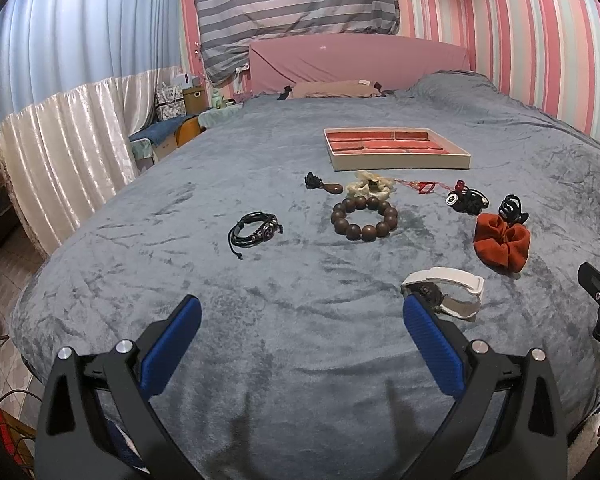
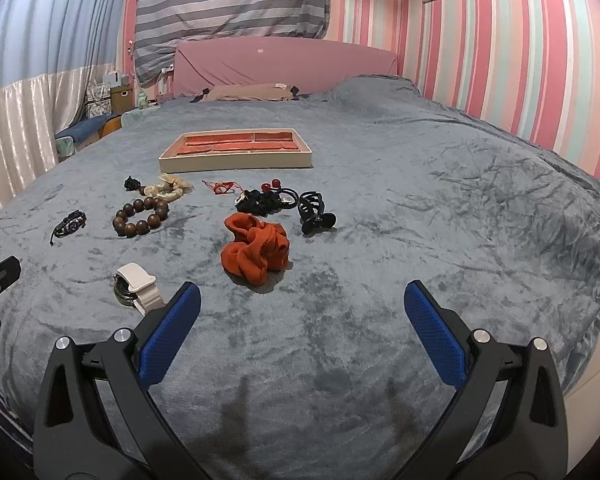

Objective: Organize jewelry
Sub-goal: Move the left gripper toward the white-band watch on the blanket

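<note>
Jewelry's all loose on the grey plush bedspread [image 1: 180, 208], nothing sorted yet. Left gripper [image 1: 302, 316] and right gripper [image 2: 302, 304] both hover wide open, holding nothing. Nearest piece is the white-strapped watch [image 1: 446, 290], just off the left gripper's right finger, strap running sideways. Further ahead: brown wooden bead bracelet [image 1: 364, 218], rust-orange scrunchie [image 2: 256, 250], then the cream red-lined tray [image 1: 400, 160].

On the bed you see one compartmented tray [image 2: 236, 165], two scrunchies, orange [image 2: 255, 252] and cream [image 2: 171, 191], one wooden bead bracelet [image 2: 141, 216], one black cord bracelet [image 2: 70, 224], one watch [image 2: 134, 286], one black claw clip [image 2: 315, 213], and one red string [image 2: 220, 188].
</note>
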Motion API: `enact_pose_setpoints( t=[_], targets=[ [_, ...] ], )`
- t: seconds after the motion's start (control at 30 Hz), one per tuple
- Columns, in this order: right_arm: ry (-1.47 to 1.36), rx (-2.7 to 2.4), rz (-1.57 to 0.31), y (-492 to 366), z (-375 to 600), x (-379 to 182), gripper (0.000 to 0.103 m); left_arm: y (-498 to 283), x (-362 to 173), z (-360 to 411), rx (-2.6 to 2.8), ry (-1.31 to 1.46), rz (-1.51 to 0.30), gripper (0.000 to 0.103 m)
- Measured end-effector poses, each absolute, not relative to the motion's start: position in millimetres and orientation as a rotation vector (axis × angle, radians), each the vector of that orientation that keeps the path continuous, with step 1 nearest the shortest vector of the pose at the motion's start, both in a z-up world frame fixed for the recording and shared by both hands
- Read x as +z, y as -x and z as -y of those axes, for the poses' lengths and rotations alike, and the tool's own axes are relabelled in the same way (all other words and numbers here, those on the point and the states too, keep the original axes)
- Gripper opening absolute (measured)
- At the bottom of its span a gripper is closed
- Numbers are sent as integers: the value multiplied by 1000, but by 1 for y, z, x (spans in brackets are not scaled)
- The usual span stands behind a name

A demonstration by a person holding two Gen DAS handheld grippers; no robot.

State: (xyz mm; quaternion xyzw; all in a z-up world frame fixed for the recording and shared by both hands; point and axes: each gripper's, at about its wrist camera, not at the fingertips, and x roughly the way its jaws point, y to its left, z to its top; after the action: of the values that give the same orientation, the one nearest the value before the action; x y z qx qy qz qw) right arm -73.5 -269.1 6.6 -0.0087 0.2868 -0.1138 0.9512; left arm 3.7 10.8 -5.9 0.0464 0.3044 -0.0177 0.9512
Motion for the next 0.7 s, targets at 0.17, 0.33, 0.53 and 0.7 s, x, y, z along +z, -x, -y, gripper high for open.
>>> enact_pose_setpoints(
  t=[0.17,0.33,0.53,0.7],
  targets=[
    [12,-232,-580,73,269,5,99,-3,-7,-15,-35,-94,-619,99],
    [11,-232,-583,73,270,5,99,-3,-6,-13,-35,-96,-621,99],
    [6,-241,-587,73,271,4,99,-4,-8,-15,-35,-95,-631,99],
    [-3,-247,-588,73,273,5,99,-8,-11,-13,-38,-91,-645,99]
  ],
)
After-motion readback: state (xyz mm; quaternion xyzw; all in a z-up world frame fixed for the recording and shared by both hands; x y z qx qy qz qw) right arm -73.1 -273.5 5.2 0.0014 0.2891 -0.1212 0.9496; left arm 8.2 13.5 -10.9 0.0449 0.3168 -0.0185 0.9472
